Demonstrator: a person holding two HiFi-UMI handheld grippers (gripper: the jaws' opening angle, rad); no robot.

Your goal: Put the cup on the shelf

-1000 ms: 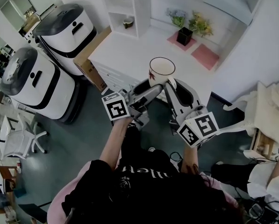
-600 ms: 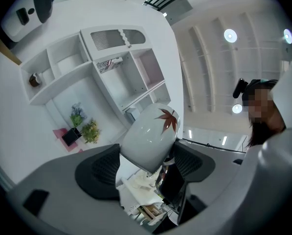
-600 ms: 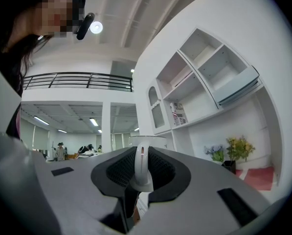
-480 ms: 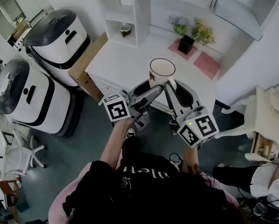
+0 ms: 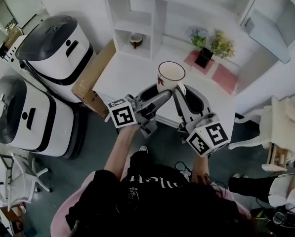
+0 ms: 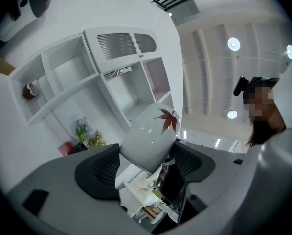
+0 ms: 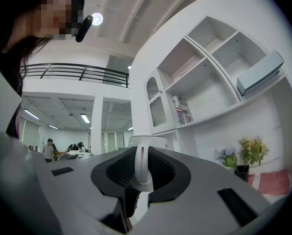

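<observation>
Over the counter (image 5: 132,75): cup (image 5: 171,75) held aloft by both grippers, well short of the shelf (image 5: 158,19)
Left gripper (image 6: 146,164): jaws narrowed on the cup's round, glazed body
Right gripper (image 7: 142,173): jaws pinched on the handle (image 7: 140,163)
Risk: grippers moving unevenly could twist the cup loose — the slick body grip would likely slip first
Risk at shelf: rim clipping the frame — narrow opening

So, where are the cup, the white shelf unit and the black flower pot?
cup (image 5: 171,72): head view, its inside.
white shelf unit (image 5: 159,23): head view, right upright.
black flower pot (image 5: 203,58): head view, its side.
</observation>
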